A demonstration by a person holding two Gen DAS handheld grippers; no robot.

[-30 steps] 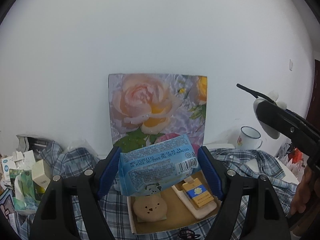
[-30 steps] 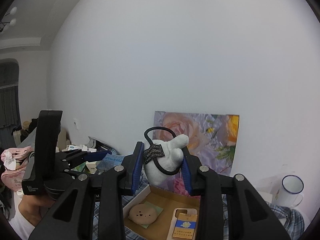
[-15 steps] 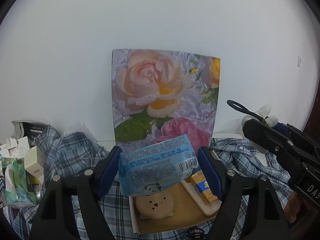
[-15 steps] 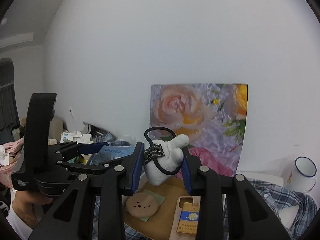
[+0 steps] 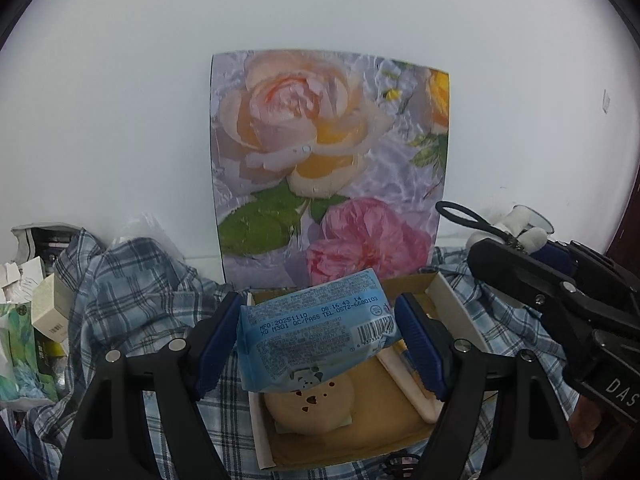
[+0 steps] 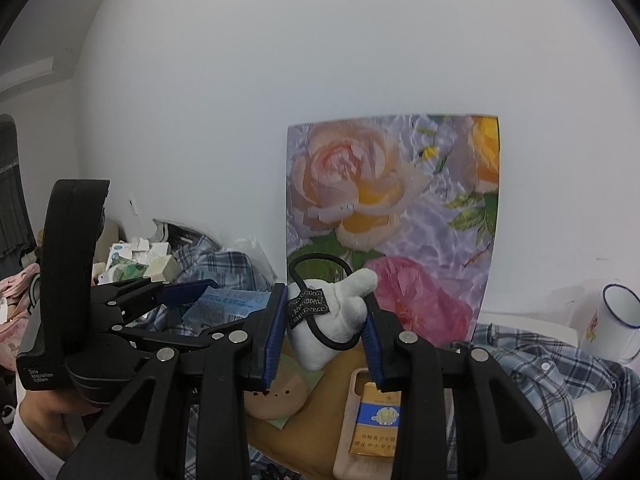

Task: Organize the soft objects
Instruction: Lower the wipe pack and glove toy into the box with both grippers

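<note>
Here, my left gripper (image 5: 318, 350) is clamped on a pale blue printed plastic packet (image 5: 316, 330), its blue pads pressing both short ends, and the packet hangs over the shallow cardboard box (image 5: 348, 446). Under it, in the box's near left corner, lies a round tan cushion with small heart-shaped marks (image 5: 310, 406). My right gripper (image 6: 322, 334) is clenched on a small white plush toy (image 6: 334, 318) with a black elastic hair loop (image 6: 320, 304) around it, held above the same box. Along the box's right side rests a beige phone case (image 6: 356, 432) with a yellow and blue carton (image 6: 378, 420) on top. The box sits on a rumpled blue plaid shirt (image 5: 132, 284). A flower-printed board (image 5: 328, 168) stands upright against the wall behind the box's far edge, and a white enamel mug with a blue rim (image 6: 612, 322) stands at the far right.
</note>
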